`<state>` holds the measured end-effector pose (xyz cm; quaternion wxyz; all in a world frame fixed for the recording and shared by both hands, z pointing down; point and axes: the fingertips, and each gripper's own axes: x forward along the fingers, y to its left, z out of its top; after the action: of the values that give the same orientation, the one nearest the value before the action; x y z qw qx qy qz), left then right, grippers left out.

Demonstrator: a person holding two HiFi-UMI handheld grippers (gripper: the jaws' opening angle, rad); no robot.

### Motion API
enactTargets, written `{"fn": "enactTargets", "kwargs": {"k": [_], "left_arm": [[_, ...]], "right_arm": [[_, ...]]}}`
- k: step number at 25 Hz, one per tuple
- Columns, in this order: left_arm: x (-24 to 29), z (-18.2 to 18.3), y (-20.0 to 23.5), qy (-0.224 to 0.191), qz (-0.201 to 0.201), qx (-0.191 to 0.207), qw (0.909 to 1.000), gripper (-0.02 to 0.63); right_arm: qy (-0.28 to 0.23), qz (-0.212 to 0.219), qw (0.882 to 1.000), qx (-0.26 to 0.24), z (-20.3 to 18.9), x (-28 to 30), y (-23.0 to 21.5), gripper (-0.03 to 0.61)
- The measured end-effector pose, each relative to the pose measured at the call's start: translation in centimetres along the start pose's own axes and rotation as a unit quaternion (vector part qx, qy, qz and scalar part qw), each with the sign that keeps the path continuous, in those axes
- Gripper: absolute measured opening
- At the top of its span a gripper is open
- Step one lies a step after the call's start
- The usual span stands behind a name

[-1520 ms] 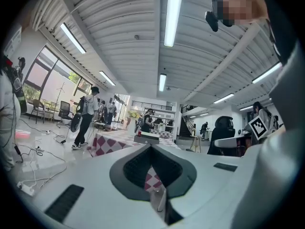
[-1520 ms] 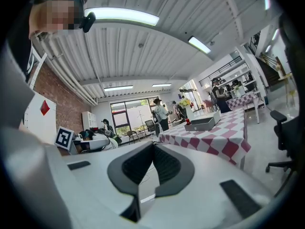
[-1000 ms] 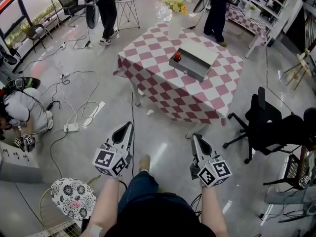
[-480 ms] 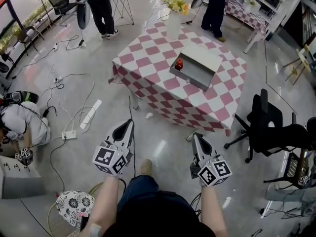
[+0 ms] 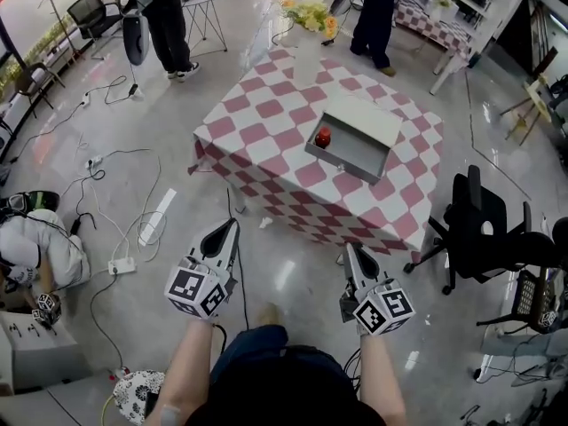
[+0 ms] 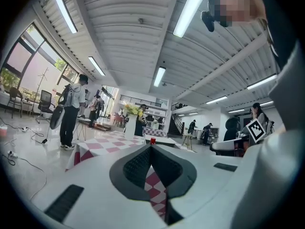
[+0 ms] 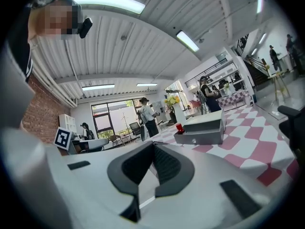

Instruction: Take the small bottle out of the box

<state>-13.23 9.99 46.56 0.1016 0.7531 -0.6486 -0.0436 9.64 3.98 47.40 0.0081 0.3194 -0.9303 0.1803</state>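
A small red bottle (image 5: 323, 138) stands in the near left end of an open grey box (image 5: 368, 140) on a table with a pink and white checked cloth (image 5: 257, 131). Both grippers are held out over the floor, well short of the table. My left gripper (image 5: 233, 224) is shut and empty, its tips meeting. My right gripper (image 5: 350, 248) is also shut with nothing in it. In the left gripper view the bottle (image 6: 152, 140) shows just above the closed tips (image 6: 151, 148). The right gripper view has the bottle (image 7: 179, 127) and box (image 7: 205, 130) ahead, right of its tips (image 7: 152, 145).
A tall vase of yellow flowers (image 5: 308, 34) stands at the table's far side. A black office chair (image 5: 484, 229) is right of the table. Cables and a power strip (image 5: 121, 264) lie on the floor at left. People stand behind the table (image 5: 160, 11); one crouches at left (image 5: 40, 238).
The table with the box has come nearer and lower in the head view as I walk toward it. Both grippers keep their place in the view and stay shut.
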Motion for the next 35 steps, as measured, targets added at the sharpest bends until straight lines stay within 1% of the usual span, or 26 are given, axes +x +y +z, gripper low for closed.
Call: {"fn": "enactTargets", "kwargs": {"k": [5,11,18,24,29,35], "left_arm": [[1.7,0.5,1.7,-0.003,-0.012,0.001,0.9999,0.002],[3.2,1.2,1.7,-0.006,-0.027,-0.001,0.9996,0.002],[5.4,0.1,1.8,0.006,-0.037,-0.005,0.9993,0.002],[8.9,-0.2,3.0,0.016,-0.038,-0.004,0.9992,0.002],[12.8,0.3,4.1,0.02,-0.045,0.001,0.9988,0.002],[17.1,0.6,5.0,0.023,-0.058,-0.001,0.998,0.002]], "right_arm": [[-0.006,-0.009,1.0,-0.004,0.5,2.1,-0.2,0.006],[-0.009,-0.02,1.0,-0.003,1.1,3.0,-0.9,0.006],[0.0,-0.029,1.0,0.007,0.2,4.0,-2.9,0.006],[-0.002,-0.019,1.0,0.011,1.2,7.3,-5.3,0.006],[0.001,-0.009,1.0,-0.004,2.5,10.9,-6.7,0.006],[0.004,-0.01,1.0,-0.01,3.5,14.3,-8.6,0.006]]}}
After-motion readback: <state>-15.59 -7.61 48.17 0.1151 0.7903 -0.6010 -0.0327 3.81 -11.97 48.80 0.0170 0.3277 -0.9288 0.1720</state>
